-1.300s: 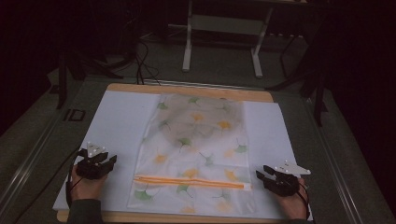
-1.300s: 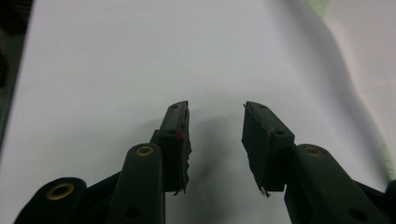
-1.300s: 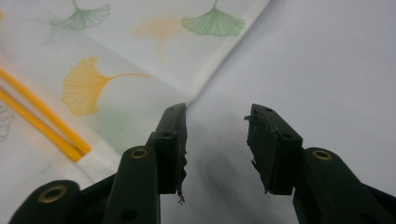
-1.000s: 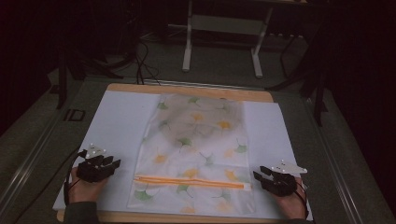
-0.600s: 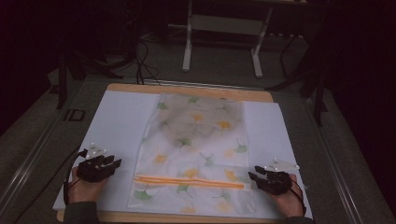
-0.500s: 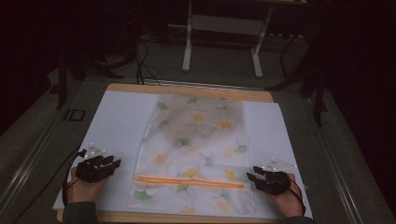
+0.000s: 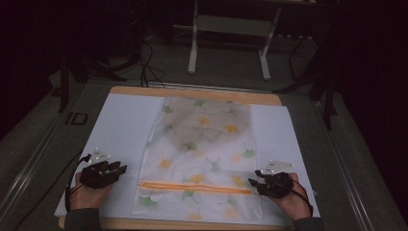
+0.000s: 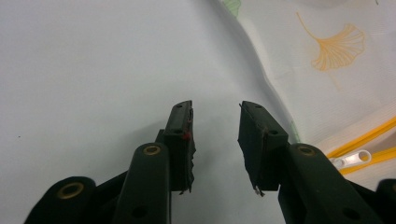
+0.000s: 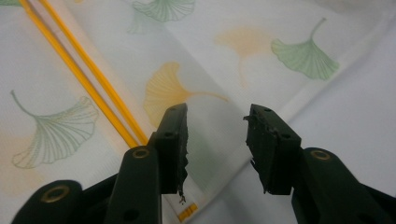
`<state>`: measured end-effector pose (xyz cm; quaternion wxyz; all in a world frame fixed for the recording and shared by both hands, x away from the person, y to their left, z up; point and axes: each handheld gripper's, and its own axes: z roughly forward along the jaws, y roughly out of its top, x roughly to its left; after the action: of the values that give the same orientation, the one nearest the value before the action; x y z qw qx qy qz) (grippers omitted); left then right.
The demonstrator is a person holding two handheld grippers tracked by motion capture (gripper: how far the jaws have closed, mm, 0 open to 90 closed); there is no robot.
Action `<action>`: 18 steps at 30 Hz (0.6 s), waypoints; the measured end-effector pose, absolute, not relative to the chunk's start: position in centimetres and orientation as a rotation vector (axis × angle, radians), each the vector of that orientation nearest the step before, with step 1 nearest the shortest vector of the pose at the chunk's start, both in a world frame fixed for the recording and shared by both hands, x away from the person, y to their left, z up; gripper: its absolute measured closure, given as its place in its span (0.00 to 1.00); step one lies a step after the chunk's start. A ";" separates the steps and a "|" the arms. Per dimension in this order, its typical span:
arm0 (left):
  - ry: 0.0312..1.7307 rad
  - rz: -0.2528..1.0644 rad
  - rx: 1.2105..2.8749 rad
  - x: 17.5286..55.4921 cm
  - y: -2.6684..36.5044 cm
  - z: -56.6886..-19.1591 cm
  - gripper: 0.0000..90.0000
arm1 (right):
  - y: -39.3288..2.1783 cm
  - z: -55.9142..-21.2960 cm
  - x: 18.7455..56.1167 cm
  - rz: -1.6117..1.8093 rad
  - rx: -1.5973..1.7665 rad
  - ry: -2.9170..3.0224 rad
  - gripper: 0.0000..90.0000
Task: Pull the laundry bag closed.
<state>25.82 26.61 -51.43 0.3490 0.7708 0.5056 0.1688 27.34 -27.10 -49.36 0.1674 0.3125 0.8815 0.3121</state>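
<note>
Black gripper [image 7: 121,169] bodies, brass rivets, grey plates

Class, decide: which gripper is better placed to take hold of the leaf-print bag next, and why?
Probably the right gripper: its open jaws already hang over the leaf-print bag at its edge. The left gripper, also open, points at bare white sheet beside the bag.

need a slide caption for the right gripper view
Right gripper with open jaws poised over the edge of a ginkgo-leaf print zipper pouch, beside its orange zipper.
</note>
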 end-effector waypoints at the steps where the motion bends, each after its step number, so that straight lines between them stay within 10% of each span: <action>1: 1.311 0.435 2.004 25.9 26.6 -51.5 0.72 | -26.9 -49.2 27.4 0.880 0.875 2.518 0.64; 18: 1.262 0.467 2.052 25.7 26.6 -51.4 0.70 | -22.0 -47.5 28.2 0.731 0.641 2.659 0.65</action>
<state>25.68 26.64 -51.35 0.3371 0.7873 0.4841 0.1793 28.15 -22.04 -47.50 0.1546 0.2236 0.9279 0.2552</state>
